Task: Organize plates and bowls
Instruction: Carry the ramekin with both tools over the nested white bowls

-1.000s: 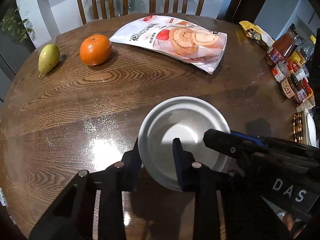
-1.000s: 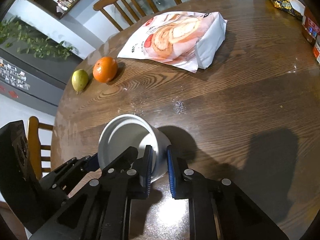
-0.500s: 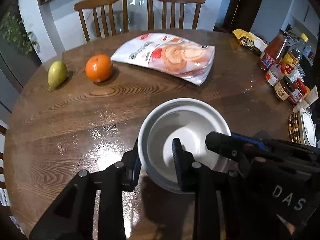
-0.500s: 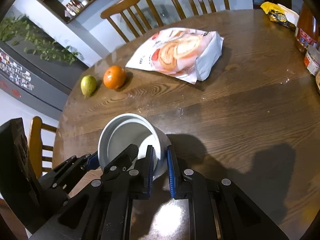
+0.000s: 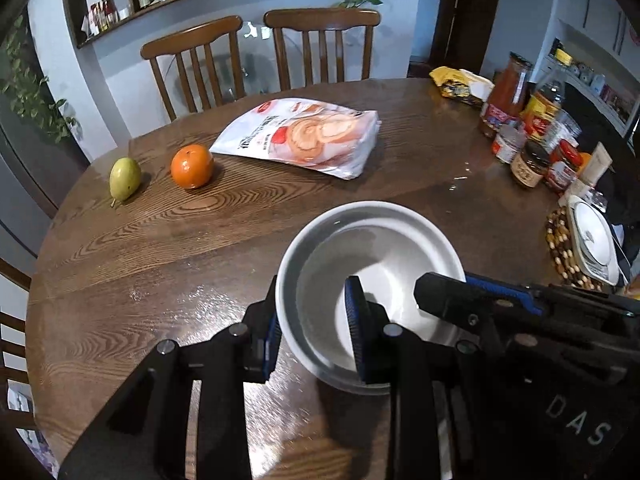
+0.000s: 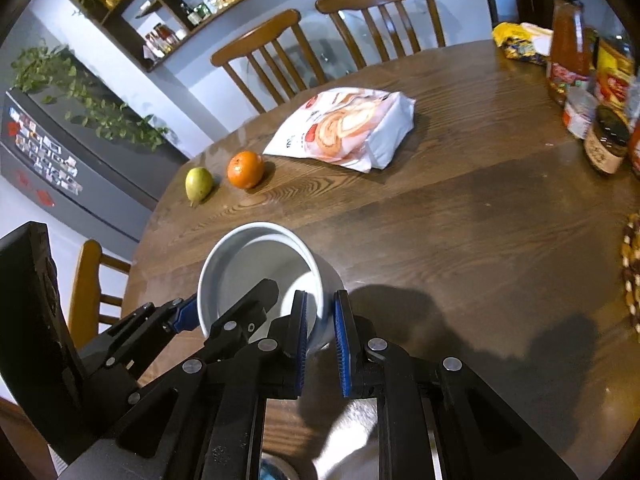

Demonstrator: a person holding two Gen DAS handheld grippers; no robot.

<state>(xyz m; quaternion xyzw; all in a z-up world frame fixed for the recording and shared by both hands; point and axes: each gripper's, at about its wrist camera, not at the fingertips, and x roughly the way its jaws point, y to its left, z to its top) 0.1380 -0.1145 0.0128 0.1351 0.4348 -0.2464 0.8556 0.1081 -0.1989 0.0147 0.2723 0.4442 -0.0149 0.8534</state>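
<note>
A deep white bowl [image 5: 372,256] hangs tilted above the round wooden table [image 5: 160,248], carried by both grippers. My left gripper [image 5: 314,320] is shut on its near left rim, one blue pad inside and one outside the wall. In the right wrist view the same bowl [image 6: 256,268] sits low and left of centre. My right gripper [image 6: 320,320] is shut on its right rim, wall pinched between the pads. The right gripper's finger [image 5: 440,292] crosses the bowl's right side in the left wrist view. The left gripper's blue fingertip [image 6: 185,314] shows at the bowl's left.
A pear [image 5: 125,179], an orange [image 5: 192,166] and a bag of swirl rolls [image 5: 304,136] lie on the far half. Jars and bottles [image 5: 528,140], a beaded trivet [image 5: 560,244] and a white scale [image 5: 592,240] crowd the right edge. Two chairs [image 5: 320,48] stand behind.
Both grippers rose with the bowl still clamped. The table has dropped away, and the chairs and wall shelf have come into view.
</note>
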